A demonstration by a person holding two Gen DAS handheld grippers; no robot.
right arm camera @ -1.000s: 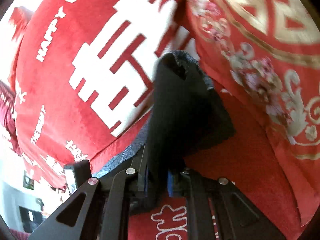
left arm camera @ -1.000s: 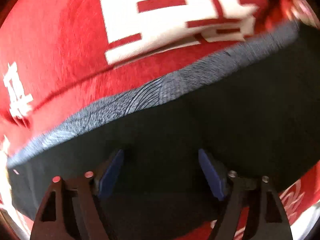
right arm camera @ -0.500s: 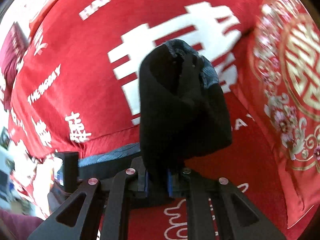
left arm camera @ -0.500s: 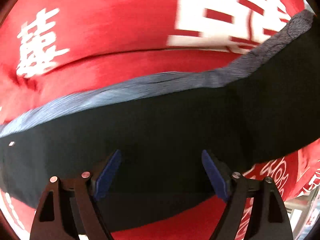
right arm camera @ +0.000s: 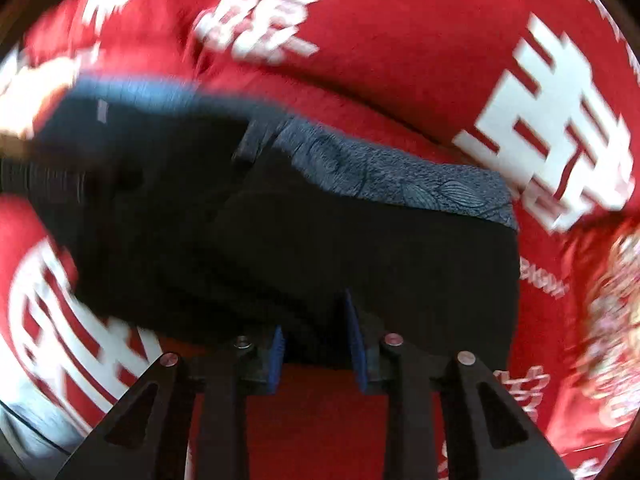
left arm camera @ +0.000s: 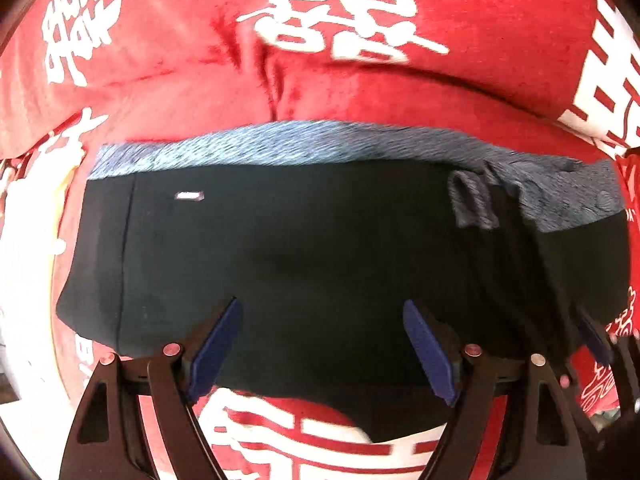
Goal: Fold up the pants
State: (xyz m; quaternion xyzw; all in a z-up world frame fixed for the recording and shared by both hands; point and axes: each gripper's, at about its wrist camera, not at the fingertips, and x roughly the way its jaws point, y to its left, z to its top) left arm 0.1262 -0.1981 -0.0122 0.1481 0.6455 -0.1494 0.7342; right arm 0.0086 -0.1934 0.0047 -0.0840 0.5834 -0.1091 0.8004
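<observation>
Black pants (left arm camera: 320, 264) lie folded in a wide band across a red blanket (left arm camera: 360, 92) w/ white characters, seen from both wrist cams. In the left wrist view the left gripper (left arm camera: 320, 344) sits at 6 o'clock, blue pads (left arm camera: 216, 344) spread wide apart, the near edge of the pants lying between them; nothing pinched. A blue-grey patterned waistband (left arm camera: 280, 148) runs along the far edge toward 12 o'clock, w/ a belt loop (left arm camera: 472, 200) at approx. 2 o'clock and a small white tag (left arm camera: 190, 196) at approx. 10 o'clock. The right gripper (left arm camera: 600, 344) shows at the 4 o'clock edge of the same view, by the pants' right end.

In the right wrist view, blurred, the right gripper (right arm camera: 318, 344) is at 6 o'clock, its blue pads (right arm camera: 276, 356) parted w/ a clear gap, tips at or on the near hem of the pants (right arm camera: 320, 248); cannot tell if the fabric touches them. The pants stretch from 12 o'clock of the gripper out toward 9 o'clock, the patterned waistband (right arm camera: 400, 184) on the far side at approx. 1 o'clock. Red blanket (right arm camera: 400, 60) surrounds the garment; a floral red fabric (right arm camera: 612, 300) lies at 3 o'clock, beside the pants, not touching.
</observation>
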